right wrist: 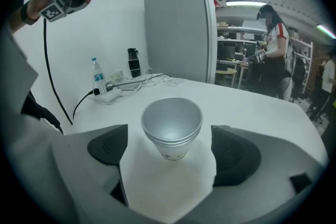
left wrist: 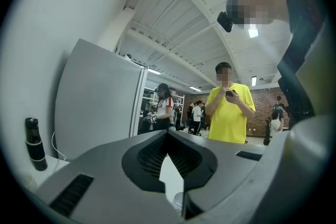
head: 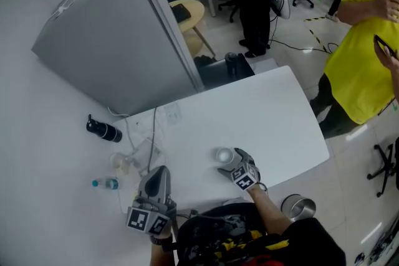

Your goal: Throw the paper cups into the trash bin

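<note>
Right gripper (right wrist: 170, 157) is sitting open around the nested paper cups (right wrist: 172, 123), upright on the table (right wrist: 252, 107), pads not touching. Left gripper (left wrist: 170, 176) is idling closed and empty. Risk: off-centre or hard closing tipping or crushing the stack.

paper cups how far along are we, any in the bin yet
Nothing done: the stacked white paper cups stand on the white table. In hand: the right claw is open around them, not gripping. Remaining: grasp, carry to the round metal bin by the table, drop.
</note>
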{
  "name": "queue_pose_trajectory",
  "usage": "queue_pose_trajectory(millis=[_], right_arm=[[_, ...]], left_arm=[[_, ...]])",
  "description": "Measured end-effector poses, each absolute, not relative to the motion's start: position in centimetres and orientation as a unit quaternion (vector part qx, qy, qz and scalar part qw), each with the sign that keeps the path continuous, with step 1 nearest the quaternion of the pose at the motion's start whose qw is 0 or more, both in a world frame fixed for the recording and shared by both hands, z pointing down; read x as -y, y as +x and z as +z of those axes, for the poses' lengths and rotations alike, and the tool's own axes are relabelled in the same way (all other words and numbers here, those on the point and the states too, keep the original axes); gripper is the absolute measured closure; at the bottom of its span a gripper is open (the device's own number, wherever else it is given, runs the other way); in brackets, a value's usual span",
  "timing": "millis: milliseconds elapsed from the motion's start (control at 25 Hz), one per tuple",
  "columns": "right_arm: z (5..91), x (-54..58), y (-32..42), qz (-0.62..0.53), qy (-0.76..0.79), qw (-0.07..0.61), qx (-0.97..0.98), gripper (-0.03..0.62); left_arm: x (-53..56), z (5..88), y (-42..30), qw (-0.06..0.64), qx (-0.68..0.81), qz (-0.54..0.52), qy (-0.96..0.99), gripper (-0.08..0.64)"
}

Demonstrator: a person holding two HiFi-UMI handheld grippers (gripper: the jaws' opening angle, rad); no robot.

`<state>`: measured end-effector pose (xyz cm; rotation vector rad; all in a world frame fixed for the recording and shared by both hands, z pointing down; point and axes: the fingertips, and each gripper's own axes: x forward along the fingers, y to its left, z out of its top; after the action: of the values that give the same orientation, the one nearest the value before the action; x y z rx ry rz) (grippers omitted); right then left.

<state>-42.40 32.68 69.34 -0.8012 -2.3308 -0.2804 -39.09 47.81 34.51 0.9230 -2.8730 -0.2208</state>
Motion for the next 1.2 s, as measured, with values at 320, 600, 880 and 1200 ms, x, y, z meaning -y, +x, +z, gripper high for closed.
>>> queue_pose_trajectory(millis=[320,600,880,1200], right_arm=[[69.7,-33.7,-43.5,-0.110,-0.304,0.337,0.884,0.227],[62.8,-36.0,-44.4,-0.064,-0.321,0.265,0.907,0.229],[50.1,-36.3,-45.6,-0.016,-0.324,0.167,0.931,0.229],[38.7,-33.6,-43.7,-0.012,-0.269,0.085,0.959,0.229]], left_arm=[[-49.3,34.6,-39.4,0.063,0.953,-0.075,0.286,0.560],[-50.4,35.5,-40.1,0.059,0.957,-0.085,0.270,0.560],[-50.2,35.1,-40.9,0.045,0.954,-0.095,0.282,0.560],[-47.8,35.0,-41.9,0.056,0.939,-0.084,0.327,0.560]])
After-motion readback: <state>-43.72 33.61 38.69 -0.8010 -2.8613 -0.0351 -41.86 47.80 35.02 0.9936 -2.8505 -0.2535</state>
